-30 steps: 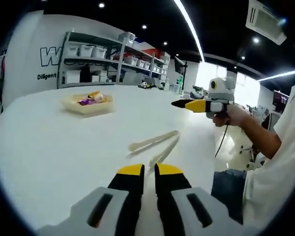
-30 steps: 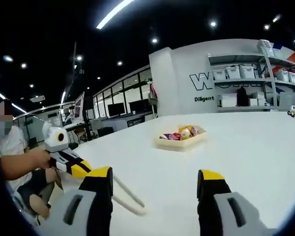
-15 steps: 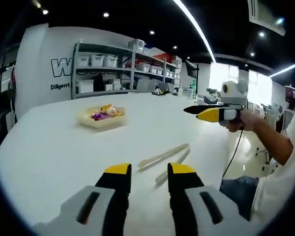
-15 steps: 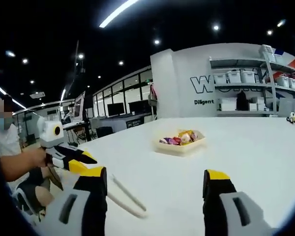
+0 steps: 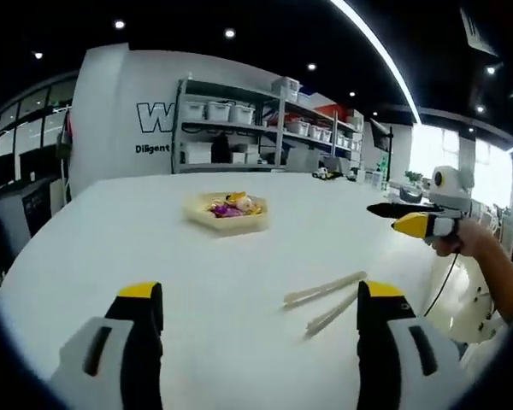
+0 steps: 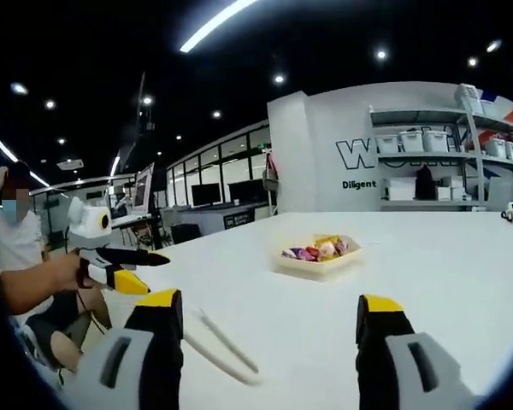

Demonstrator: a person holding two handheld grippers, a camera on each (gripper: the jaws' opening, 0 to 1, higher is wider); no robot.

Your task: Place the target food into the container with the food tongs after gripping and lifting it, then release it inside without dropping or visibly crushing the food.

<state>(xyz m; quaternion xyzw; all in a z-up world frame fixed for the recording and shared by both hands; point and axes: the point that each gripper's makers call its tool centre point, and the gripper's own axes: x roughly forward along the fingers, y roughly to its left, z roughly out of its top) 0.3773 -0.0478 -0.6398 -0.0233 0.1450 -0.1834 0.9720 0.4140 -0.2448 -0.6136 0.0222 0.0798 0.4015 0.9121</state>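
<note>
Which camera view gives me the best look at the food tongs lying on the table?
The left gripper view: the food tongs lie whole on the white table, both arms visible between that gripper's open jaws. In the right gripper view the tongs are partly hidden behind the right gripper's left-hand jaw.

food [image 5: 228,205] in tray too small to identify

A white back wall [image 6: 325,137] carried a large dark letter "W" [image 6: 353,155], the rest of that word hidden by shelving [image 5: 239,128]. Smaller text beneath read "Diligent" [image 6: 360,184].
</note>
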